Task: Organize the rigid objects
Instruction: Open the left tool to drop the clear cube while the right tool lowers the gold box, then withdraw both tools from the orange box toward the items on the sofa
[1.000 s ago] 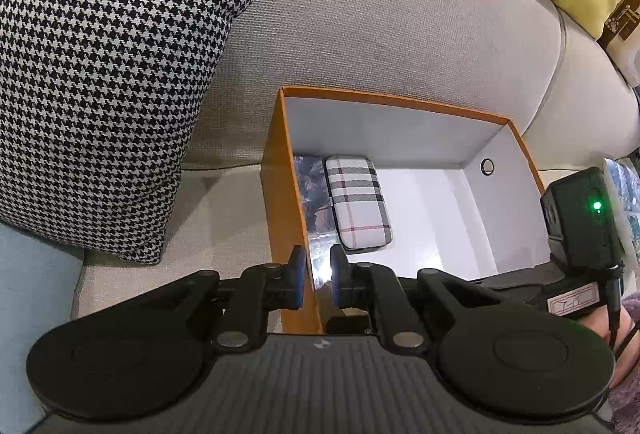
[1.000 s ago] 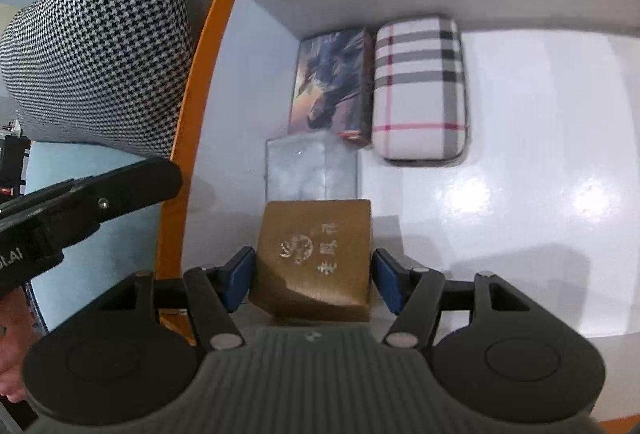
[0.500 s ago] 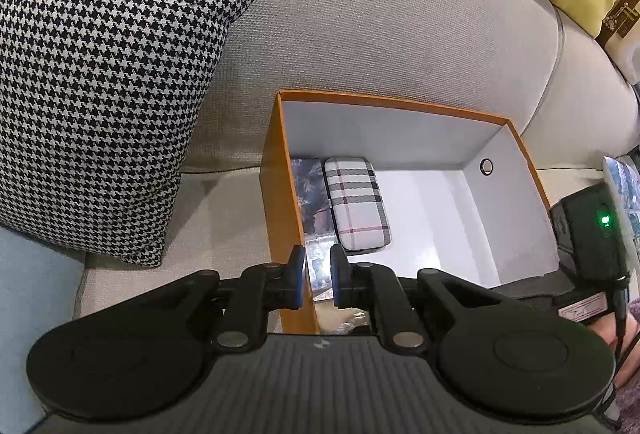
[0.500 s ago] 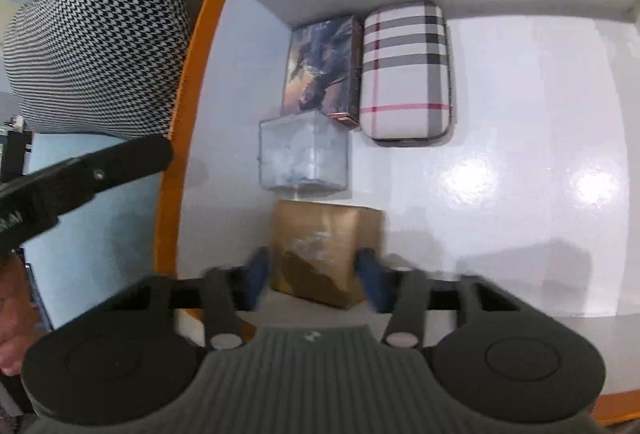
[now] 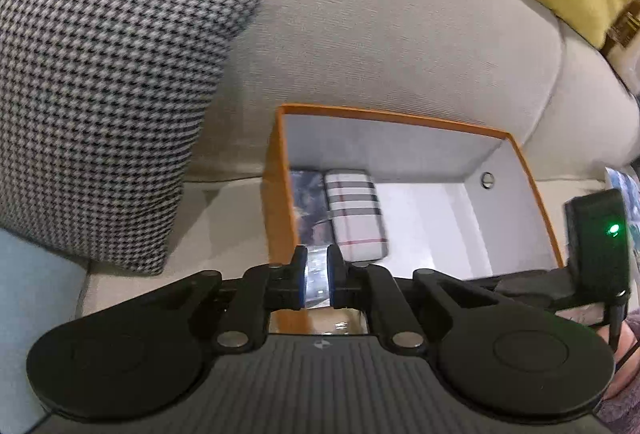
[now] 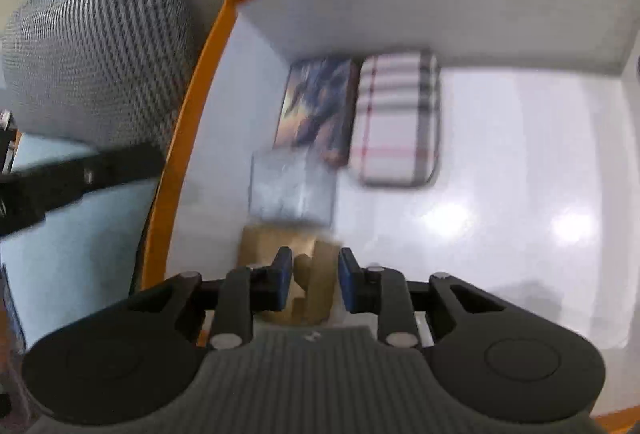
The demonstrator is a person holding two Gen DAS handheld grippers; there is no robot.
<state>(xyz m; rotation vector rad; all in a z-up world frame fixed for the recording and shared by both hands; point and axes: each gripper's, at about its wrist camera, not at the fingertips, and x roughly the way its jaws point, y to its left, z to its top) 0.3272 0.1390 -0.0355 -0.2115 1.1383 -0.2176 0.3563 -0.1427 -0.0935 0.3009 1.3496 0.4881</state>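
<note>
Box (image 6: 520, 194) right half free; left side stacked.

— The tan cardboard box (image 6: 288, 254) is motion-blurred, its near end hidden behind the right gripper (image 6: 311, 284).

— And the picture-printed flat box (image 5: 306, 208)?

— Largely covered by the orange storage box's wall (image 5: 276, 218); its print is unreadable.

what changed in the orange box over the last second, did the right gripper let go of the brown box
Yes. The right gripper set the brown cardboard box down behind the clear plastic cube, released it, pulled back and narrowed its fingers. The picture-printed box, plaid case and orange storage box stayed put; the left gripper stayed nearly closed.
</note>
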